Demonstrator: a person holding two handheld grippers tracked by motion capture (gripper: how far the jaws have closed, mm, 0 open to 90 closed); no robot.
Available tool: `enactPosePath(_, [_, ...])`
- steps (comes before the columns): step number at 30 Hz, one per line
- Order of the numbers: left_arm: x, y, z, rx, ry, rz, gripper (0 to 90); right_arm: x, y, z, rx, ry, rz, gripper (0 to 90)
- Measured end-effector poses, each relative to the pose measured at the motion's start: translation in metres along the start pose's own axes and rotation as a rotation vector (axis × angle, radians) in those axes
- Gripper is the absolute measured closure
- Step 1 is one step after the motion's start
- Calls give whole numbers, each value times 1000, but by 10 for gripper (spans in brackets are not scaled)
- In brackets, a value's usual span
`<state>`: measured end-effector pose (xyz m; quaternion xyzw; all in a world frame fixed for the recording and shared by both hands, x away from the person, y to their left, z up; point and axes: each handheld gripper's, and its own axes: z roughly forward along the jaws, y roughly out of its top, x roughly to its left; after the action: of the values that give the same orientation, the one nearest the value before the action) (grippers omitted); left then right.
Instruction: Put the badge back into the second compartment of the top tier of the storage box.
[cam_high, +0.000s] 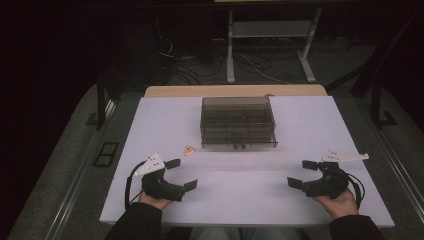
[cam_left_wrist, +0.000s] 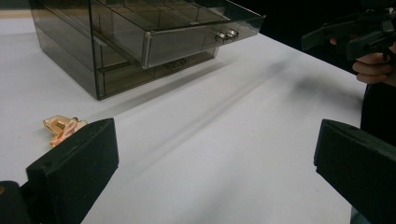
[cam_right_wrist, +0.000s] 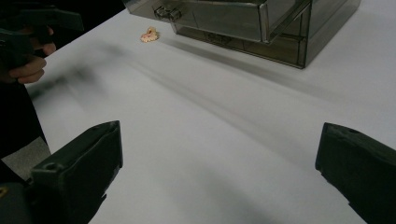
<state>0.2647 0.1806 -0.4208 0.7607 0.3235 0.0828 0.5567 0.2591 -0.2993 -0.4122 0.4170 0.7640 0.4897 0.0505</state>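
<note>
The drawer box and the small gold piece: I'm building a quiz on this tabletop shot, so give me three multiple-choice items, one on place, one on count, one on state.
1. Where does the gold piece lie?
A. inside the drawer box
B. on the table, by the box's front left corner
C. between the left gripper's jaws

2. How many knobs are on the top drawer?
A. two
B. none
C. five

3. How is the top drawer?
A. lifted out onto the table
B. pushed flush
C. pulled partly out

Answers:
1 B, it lies on the bare white table near the drawer box.
2 A, a pair of knobs shows on its front.
3 C, its front stands out beyond the box's frame.
</note>
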Motion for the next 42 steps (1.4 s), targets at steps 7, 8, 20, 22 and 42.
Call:
enactPosePath(7, [0,0,0,-1,0,-1,0,0,0,1,8,2,-1,0])
enactPosePath(8, [0,0,0,-4,0,-2,0,0,-1,1,7,3,-1,0])
enactPosePath(20, [1,0,0,1,-1,-2,0,0,-1,1,20,12,-2,0])
enactPosePath(22, [0,0,0,0,-2,-3,0,0,-1,1,24,12,-6,0])
enactPosePath(42, [1,9,-11,9,33,1,0,1,-2,0,33,11,-2,0])
